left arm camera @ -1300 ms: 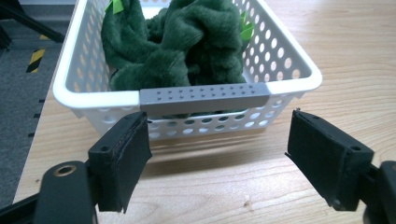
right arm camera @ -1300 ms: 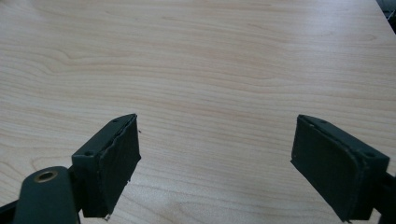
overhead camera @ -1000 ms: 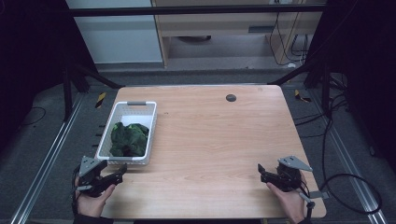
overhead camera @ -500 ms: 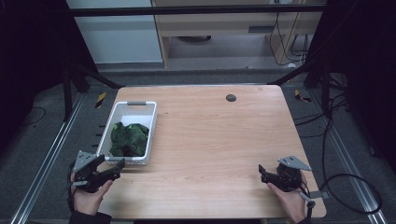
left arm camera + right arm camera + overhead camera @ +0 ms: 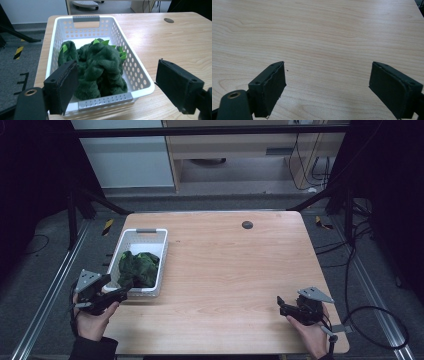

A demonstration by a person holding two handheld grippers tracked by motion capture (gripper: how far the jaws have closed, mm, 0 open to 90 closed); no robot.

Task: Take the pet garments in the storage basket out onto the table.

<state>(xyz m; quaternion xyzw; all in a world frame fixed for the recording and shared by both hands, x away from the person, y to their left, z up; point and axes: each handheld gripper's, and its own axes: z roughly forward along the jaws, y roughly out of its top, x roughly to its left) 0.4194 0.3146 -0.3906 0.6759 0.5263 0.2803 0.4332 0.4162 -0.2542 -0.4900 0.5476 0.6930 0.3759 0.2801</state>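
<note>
Wooden table (image 5: 225,270) with a white perforated basket (image 5: 159,265) near its left edge, long side running along that edge, closer to the near-left corner than the far one. Inside the basket lies a dark green plush toy (image 5: 137,268) with light green spikes, bunched up, filling the near half; the far part of the basket floor is bare white. Grey handle strip on the far short wall, another on the near short wall.

Left gripper (image 5: 122,289) sits at the near-left corner, held in the person's left hand (image 5: 92,320), tips pointing at the near short wall of the basket, just beside it. In the left gripper view (image 5: 117,87) the jaws are wide apart, holding nothing; one pad overlaps the basket's near corner in the picture, contact cannot be told.

Right gripper (image 5: 281,304) is at the near-right corner, held in the right hand (image 5: 310,335), low over bare wood, well apart from the basket. In the right gripper view (image 5: 328,85) the jaws are spread wide, nothing between them.

Small dark round disc (image 5: 247,224) near the far edge, middle of the table.
</note>
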